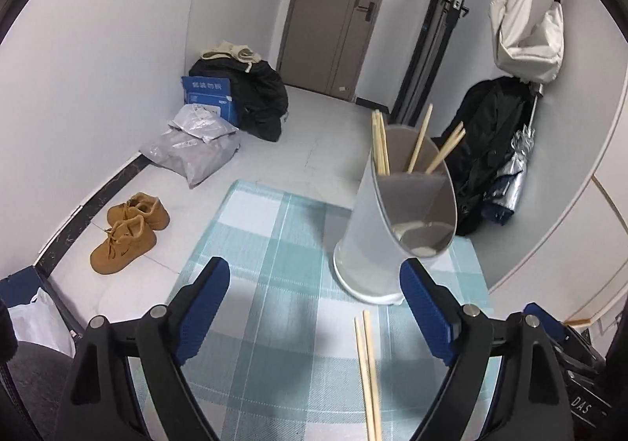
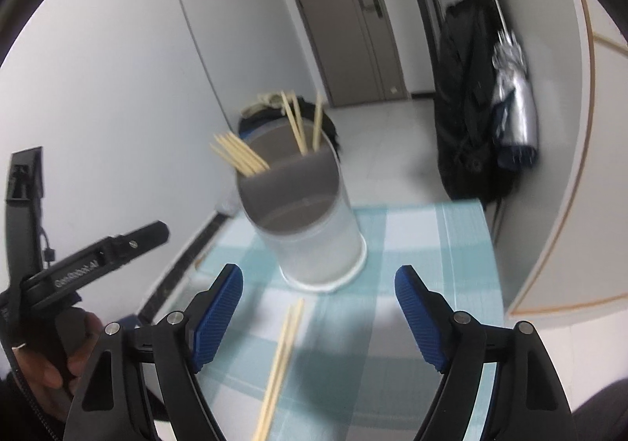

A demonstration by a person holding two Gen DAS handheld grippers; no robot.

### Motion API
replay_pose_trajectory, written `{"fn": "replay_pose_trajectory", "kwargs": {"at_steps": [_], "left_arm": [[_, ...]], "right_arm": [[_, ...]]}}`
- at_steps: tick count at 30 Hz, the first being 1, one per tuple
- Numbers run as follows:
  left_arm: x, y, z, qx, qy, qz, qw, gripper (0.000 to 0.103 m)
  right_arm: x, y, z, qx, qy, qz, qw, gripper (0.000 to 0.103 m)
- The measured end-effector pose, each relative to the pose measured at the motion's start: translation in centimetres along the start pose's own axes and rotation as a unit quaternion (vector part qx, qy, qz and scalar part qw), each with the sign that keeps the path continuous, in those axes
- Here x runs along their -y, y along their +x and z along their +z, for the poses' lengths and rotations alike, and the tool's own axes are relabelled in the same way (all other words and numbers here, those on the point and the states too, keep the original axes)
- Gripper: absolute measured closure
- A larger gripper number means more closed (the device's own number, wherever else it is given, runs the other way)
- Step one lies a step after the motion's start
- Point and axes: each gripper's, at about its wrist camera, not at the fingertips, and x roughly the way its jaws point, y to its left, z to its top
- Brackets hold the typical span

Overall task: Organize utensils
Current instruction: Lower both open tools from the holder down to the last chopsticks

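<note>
Two loose chopsticks [image 1: 367, 374] lie on the cloth between both spread, empty tongs [image 1: 314, 307] [image 2: 318, 307], near the holder [image 1: 392, 229].

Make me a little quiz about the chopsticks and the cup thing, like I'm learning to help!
1. True or false: all the chopsticks are already inside the utensil holder.
2. Which describes the left gripper and the right gripper? A) both open and empty B) both shut on chopsticks C) one open, one shut
3. Fill in: the loose chopsticks lie on a checked ______.

Key
1. False. One pair still lies on the tablecloth in front of the holder, while others stand in its rear section.
2. A. The fingers are spread apart with nothing between them, in both views.
3. Tablecloth.
</note>
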Motion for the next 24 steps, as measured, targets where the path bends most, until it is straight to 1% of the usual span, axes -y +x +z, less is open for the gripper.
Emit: {"fn": "replay_pose_trajectory", "kwargs": {"at_steps": [3, 4, 7, 9, 11, 15, 18, 19, 20, 22, 24], "left_arm": [[-0.7, 0.9, -0.8, -0.008, 0.006, 0.0, 0.9999, 0.018], [-1.2, 1.3, -1.1, -0.009, 0.003, 0.002, 1.0, 0.018], [-2.2, 2.4, -1.3, -0.032, -0.008, 0.005, 0.9994, 0.018], [-2.7, 2.6, -1.2, -0.033, -0.017, 0.009, 0.9993, 0.018], [-3.3, 2.5, -1.1, -0.032, -0.028, 0.008, 0.9991, 0.018], [-3.8, 3.1, -1.2, -0.038, -0.032, 0.014, 0.9987, 0.018], [-4.6, 3.3, -1.0, -0.035, -0.047, 0.015, 0.9982, 0.018], [-4.9, 3.3, -0.9, -0.035, -0.057, 0.016, 0.9977, 0.018], [-5.1, 3.2, -0.9, -0.035, -0.064, 0.014, 0.9972, 0.018], [-5.4, 3.2, -0.8, -0.038, -0.073, 0.009, 0.9966, 0.018], [-5.7, 3.4, -0.7, -0.041, -0.077, 0.007, 0.9961, 0.018]], "right_arm": [[0.1, 1.0, -0.9, -0.021, -0.001, -0.003, 1.0, 0.023], [0.1, 1.5, -1.3, -0.03, -0.007, -0.006, 1.0, 0.023], [0.0, 2.9, -2.1, -0.055, -0.017, -0.014, 0.998, 0.023], [-0.1, 4.0, -2.6, -0.073, -0.016, -0.018, 0.997, 0.024], [-0.2, 5.0, -3.1, -0.089, -0.017, -0.017, 0.996, 0.029], [-1.0, 7.3, -3.7, -0.114, -0.039, -0.024, 0.992, 0.034], [-1.6, 9.4, -3.9, -0.139, -0.051, -0.031, 0.989, 0.041], [-1.8, 9.9, -4.0, -0.145, -0.053, -0.031, 0.988, 0.041], [-2.0, 10.6, -4.0, -0.153, -0.055, -0.035, 0.986, 0.041], [-2.3, 11.8, -4.0, -0.165, -0.058, -0.04, 0.984, 0.047], [-2.7, 12.9, -4.0, -0.175, -0.068, -0.042, 0.981, 0.049]]}}
